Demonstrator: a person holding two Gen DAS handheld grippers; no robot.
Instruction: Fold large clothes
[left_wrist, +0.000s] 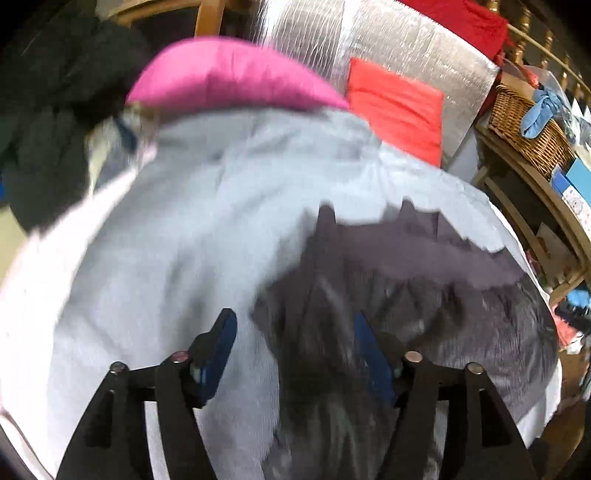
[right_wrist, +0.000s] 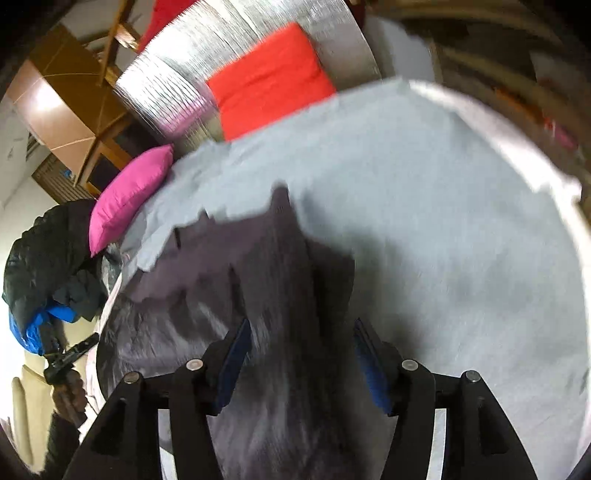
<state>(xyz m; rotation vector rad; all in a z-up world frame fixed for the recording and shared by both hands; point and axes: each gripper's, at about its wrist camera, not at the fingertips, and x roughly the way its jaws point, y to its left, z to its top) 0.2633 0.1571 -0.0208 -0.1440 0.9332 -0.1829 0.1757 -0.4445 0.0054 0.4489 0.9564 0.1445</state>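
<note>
Right wrist view: both claws (right_wrist: 301, 354) (left_wrist: 293, 339) gape, unclamped, over a crumpled dark-grey garment (right_wrist: 258, 266) on pale sheet (right_wrist: 443, 221).

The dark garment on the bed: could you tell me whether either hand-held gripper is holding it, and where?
Neither: both the left hand-held gripper and the right stand open above the dark garment.

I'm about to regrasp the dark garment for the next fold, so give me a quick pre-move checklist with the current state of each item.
1. Left gripper open: ok.
2. Right gripper open: ok.
3. Dark garment free of both grippers' pads: ok, nothing pinched.
4. Garment lying on the grey sheet: ok.
5. Garment flat, without wrinkles: cannot tell, both views are blurred.
6. Pink cushion and red cushion off the garment: ok, they sit at the far edge.
</note>
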